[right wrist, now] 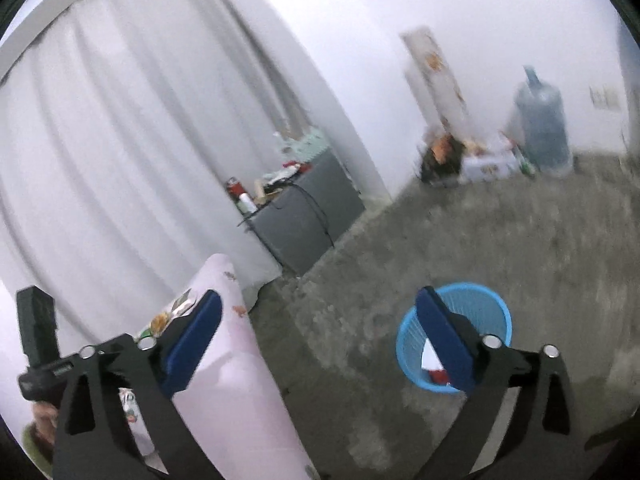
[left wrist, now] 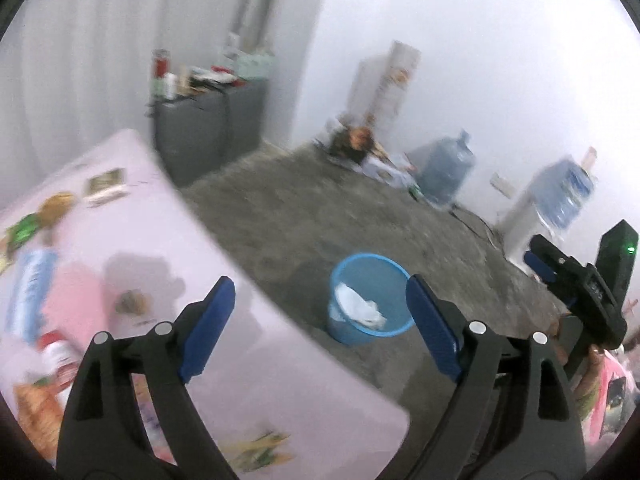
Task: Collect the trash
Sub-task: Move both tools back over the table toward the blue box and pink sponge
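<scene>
Bare room, grey floor, pink table (left wrist: pixel 248 360) still littered with wrappers (left wrist: pixel 24 232) and a bottle (left wrist: pixel 60 356). We see the blue bin (left wrist: pixel 370 300) beside it holding some white paper (left wrist: pixel 360 306). Both the left gripper (left wrist: pixel 320 328) and right gripper (right wrist: pixel 316 340) gape wide, holding nothing. Partly done, we judge.

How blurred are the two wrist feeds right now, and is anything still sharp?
Left wrist view: motion blur smears the pink table litter and the water jugs; the blue bin is soft, the left gripper crisp. Right wrist view: streaked floor, hazy white walls, fisheye bending; only the right gripper is sharp.
</scene>
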